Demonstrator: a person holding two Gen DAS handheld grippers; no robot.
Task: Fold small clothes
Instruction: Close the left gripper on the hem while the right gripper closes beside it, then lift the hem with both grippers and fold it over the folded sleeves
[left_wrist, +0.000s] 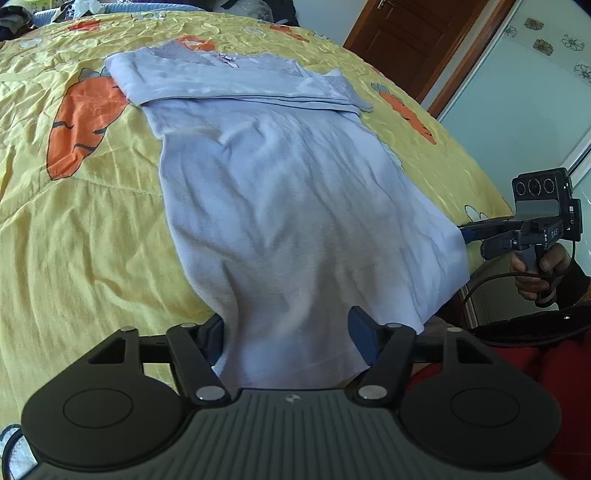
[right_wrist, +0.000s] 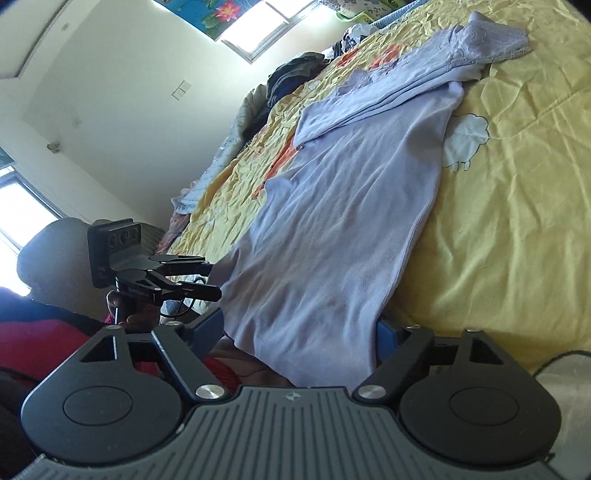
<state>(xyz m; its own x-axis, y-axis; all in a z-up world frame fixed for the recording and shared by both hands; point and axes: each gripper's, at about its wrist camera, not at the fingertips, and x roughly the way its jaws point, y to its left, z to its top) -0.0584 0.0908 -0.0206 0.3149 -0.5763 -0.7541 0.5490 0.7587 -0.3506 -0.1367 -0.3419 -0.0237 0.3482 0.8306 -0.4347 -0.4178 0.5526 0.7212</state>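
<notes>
So in the left wrist view, the left gripper (left_wrist: 291, 332) sits at the near hem of a pale lilac top (left_wrist: 280, 177), which lies spread out ahead of it on a yellow bedspread (left_wrist: 74, 229) printed with carrots. The hem bunches up between the two blue fingers (left_wrist: 364, 334), which sit right against the cloth on both sides; I can't tell if they actually pinch it. Far ahead of the gripper, the top's sleeves and lace neckline are folded across its body. Off to its right, the right gripper (left_wrist: 466, 232) reaches in sideways at the hem's other corner, with a hand (left_wrist: 535, 273) on its handle. A brown door (left_wrist: 406, 48) stands far ahead to the right.

Over in the right wrist view, everything's tilted. The right gripper (right_wrist: 299, 330) has the hem corner of the lilac top (right_wrist: 340, 229) between its fingers (right_wrist: 386, 338), cloth draping down between them; again I can't tell if it's clamped. To its left, the left gripper (right_wrist: 212, 275) meets the same hem. The bedspread (right_wrist: 498, 221) stretches ahead to the right, and a pile of clothes (right_wrist: 291, 81) sits far ahead
</notes>
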